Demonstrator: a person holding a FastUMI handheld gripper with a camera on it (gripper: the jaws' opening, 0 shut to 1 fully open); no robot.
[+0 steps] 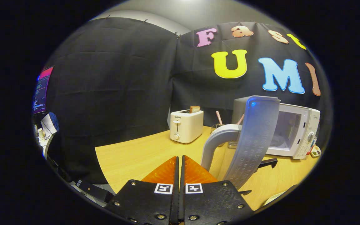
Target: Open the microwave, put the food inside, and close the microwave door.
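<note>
The jaws are fully closed: the two fingers lie flat against each other with only a thin seam between them, and nothing is held between them. They point over a bare stretch of the wooden surface.

The microwave stands on the surface, beyond the jaws and to their right. Its door is swung wide open and is seen nearly edge-on, standing between the jaws and the oven body. The curved door handle projects from the door toward the jaws and sits just ahead of them, to their right, not touching them. The cavity behind the door is lit and open to view; what lies on its floor cannot be made out. The control panel with its round knob is on the far right side of the oven front.

A white toaster stands on the surface well beyond the fingertips, to the left of the microwave and apart from it. A slice of toast stands upright in one of its slots.

Between the toaster and the door, a clear glass holds a striped straw. A second straw shows just beside the door edge.

A small dark object lies on the surface below the microwave, partly hidden by the door; its type cannot be determined.

A monitor stands far to the left, off the surface.
</note>
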